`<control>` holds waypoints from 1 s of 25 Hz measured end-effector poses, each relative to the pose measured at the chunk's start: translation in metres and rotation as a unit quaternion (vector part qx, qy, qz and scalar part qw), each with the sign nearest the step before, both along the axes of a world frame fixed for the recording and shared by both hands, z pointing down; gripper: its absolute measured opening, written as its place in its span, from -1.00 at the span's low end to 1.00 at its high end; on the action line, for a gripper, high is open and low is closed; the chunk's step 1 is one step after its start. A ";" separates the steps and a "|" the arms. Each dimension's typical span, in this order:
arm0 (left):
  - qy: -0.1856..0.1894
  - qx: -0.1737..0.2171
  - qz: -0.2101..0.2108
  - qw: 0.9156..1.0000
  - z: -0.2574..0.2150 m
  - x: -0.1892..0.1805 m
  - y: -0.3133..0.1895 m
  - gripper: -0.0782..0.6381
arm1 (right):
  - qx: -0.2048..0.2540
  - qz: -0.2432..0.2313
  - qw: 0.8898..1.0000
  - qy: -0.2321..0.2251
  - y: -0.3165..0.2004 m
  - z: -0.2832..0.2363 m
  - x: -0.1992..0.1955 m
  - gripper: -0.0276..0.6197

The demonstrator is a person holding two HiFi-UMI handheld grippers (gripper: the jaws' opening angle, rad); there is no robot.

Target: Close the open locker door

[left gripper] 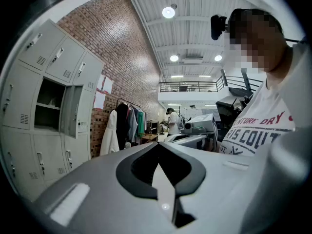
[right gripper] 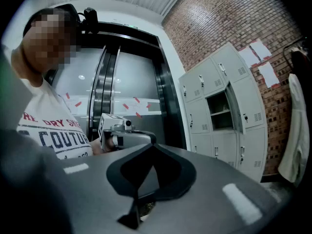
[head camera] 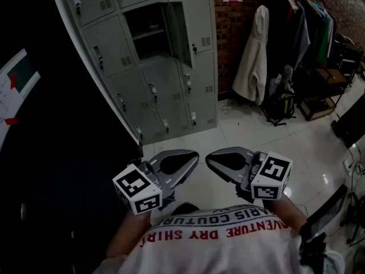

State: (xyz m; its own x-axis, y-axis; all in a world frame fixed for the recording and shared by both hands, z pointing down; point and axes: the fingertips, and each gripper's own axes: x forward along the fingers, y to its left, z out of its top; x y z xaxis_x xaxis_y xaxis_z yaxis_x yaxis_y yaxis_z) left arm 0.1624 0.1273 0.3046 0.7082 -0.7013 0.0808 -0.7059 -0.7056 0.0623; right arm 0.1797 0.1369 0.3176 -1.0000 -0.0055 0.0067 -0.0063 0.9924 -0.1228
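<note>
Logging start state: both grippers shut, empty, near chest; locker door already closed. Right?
No. The locker door is open, swung out from its compartment, per the head view. The left gripper and right gripper are shut, empty, near the chest.

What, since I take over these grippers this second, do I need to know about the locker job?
Left gripper: shut, empty, held low in front of the chest.
Right gripper: shut, empty, beside it, the two tips pointing toward each other.
Lockers: ahead, across a stretch of floor. The open locker door stands swung out at the right of its compartment, which has a shelf inside.
Done: nothing yet; neither gripper touches the door.
Left: go up to the lockers and, probably with the right gripper, push the door flat until it shuts.
</note>
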 end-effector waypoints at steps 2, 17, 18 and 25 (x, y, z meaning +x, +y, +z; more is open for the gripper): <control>0.006 0.001 -0.006 1.000 0.002 -0.009 -0.006 -0.77 | -0.002 -0.003 1.000 0.003 -0.005 0.004 -0.007 -0.94; 0.049 -0.032 -0.027 0.998 0.050 -0.159 -0.166 -0.77 | -0.047 -0.017 0.998 0.040 -0.159 0.055 -0.151 -0.94; 0.052 -0.037 -0.029 0.998 0.054 -0.177 -0.186 -0.77 | -0.054 -0.018 0.998 0.040 -0.177 0.058 -0.168 -0.94; 0.054 -0.049 -0.039 0.997 0.045 -0.301 -0.325 -0.77 | -0.064 -0.006 0.997 0.053 -0.318 0.054 -0.281 -0.94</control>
State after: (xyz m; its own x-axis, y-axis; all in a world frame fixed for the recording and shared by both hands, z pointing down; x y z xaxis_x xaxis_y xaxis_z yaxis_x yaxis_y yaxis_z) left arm -0.1390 -0.1975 0.3499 0.6600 -0.7472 0.0779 -0.7440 -0.6356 0.2064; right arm -0.1018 -0.1809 0.3714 -0.9935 0.0138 0.1126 -0.0147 0.9687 -0.2478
